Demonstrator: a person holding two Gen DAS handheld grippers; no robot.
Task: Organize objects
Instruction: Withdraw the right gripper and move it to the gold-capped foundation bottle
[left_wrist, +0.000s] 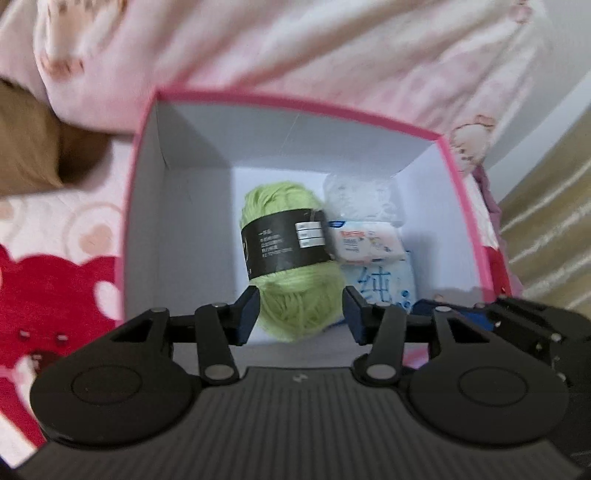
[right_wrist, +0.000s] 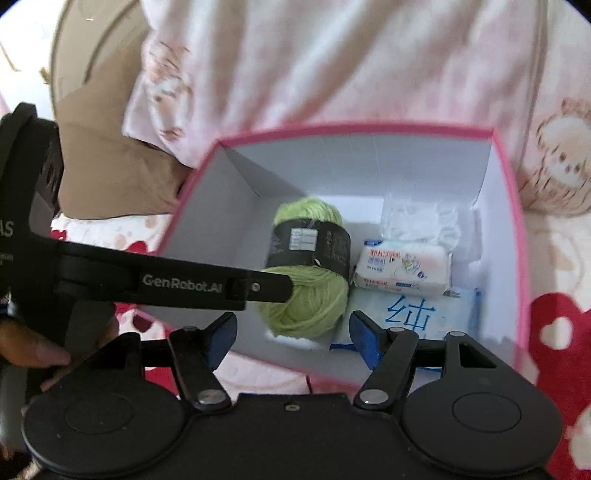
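The pink box (left_wrist: 448, 155) is standing open on the bedding, and the green yarn ball (left_wrist: 291, 258) is lying on its white floor, near the centre, with its dark paper label facing up. Just beside the yarn, at about 3 o'clock from it, a small tissue pack (left_wrist: 364, 242) is resting on top of a flat wipes pack (left_wrist: 384, 284), and a crumpled clear plastic bag (left_wrist: 356, 195) is sitting at about 1 o'clock, toward the far wall. The left gripper (left_wrist: 301, 314) is hanging over the near edge of the box with its jaws apart; the yarn is showing between the pads, but the pads (left_wrist: 249, 314) are not pressing on it, so it looks released, not grasped. The right gripper (right_wrist: 291, 336) is also standing open and empty, above the near rim. It seems the yarn is just being placed, so the good way now is to lift the left gripper straight up, keeping the jaws wide, so that no pad is catching a loose strand and dragging the ball. The two grippers are close together, the left one crossing at 9 o'clock in the right wrist view, so they should be separating slowly to avoid knocking the box wall.
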